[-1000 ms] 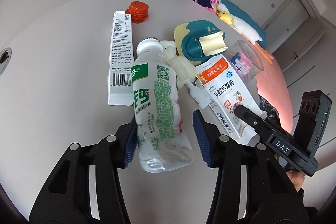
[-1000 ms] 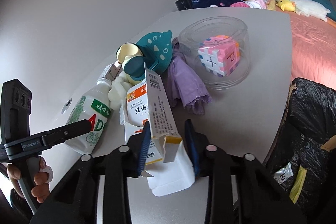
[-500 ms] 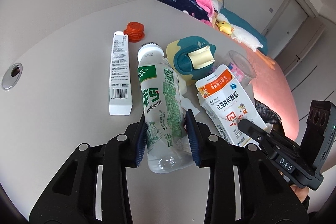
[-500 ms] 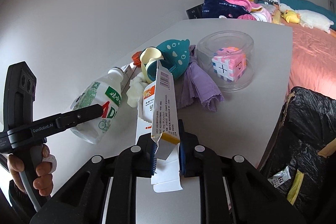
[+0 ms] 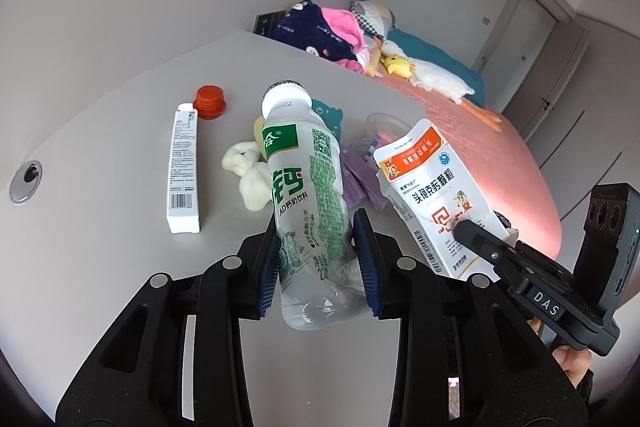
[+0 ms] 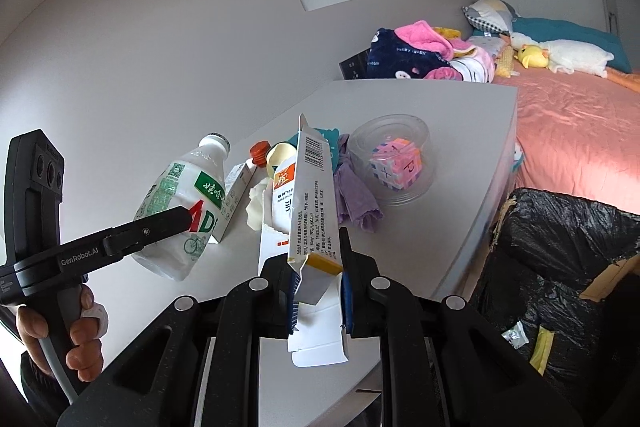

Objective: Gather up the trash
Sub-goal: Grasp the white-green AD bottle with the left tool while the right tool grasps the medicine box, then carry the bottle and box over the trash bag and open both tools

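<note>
**Both grippers loaded up, bin run coming next**

So the person is working two handheld grippers at once; the left gripper (image 5: 316, 267) is clamping its blue pads onto the lower half of an empty plastic drink bottle (image 5: 308, 195), which is sitting clear of the table (image 5: 100, 187) with its white cap pointing away; the right gripper (image 6: 318, 291) is pinching a flattened medicine box (image 6: 310, 211) hard between nearly closed jaws, box standing on edge with its open flap hanging below the pads.

Looks to me like the pick-up step is wrapping up and the carry is what's in hand; both bits of trash are off the surface.

The black trash bag (image 6: 560, 247) is sitting just off the table's edge on the right, mouth open, some scraps already inside; I'm guessing both hands are needing to swing over that way and let go above the opening; the right one is closer, so probably box first.

Stuff that's waiting on the table: a long white carton (image 5: 183, 167), an orange cap (image 5: 209, 102), some crumpled tissue (image 5: 248, 171), a purple cloth (image 6: 354, 199); the clear tub with the puzzle cube (image 6: 394, 167) is probably not trash.
</note>
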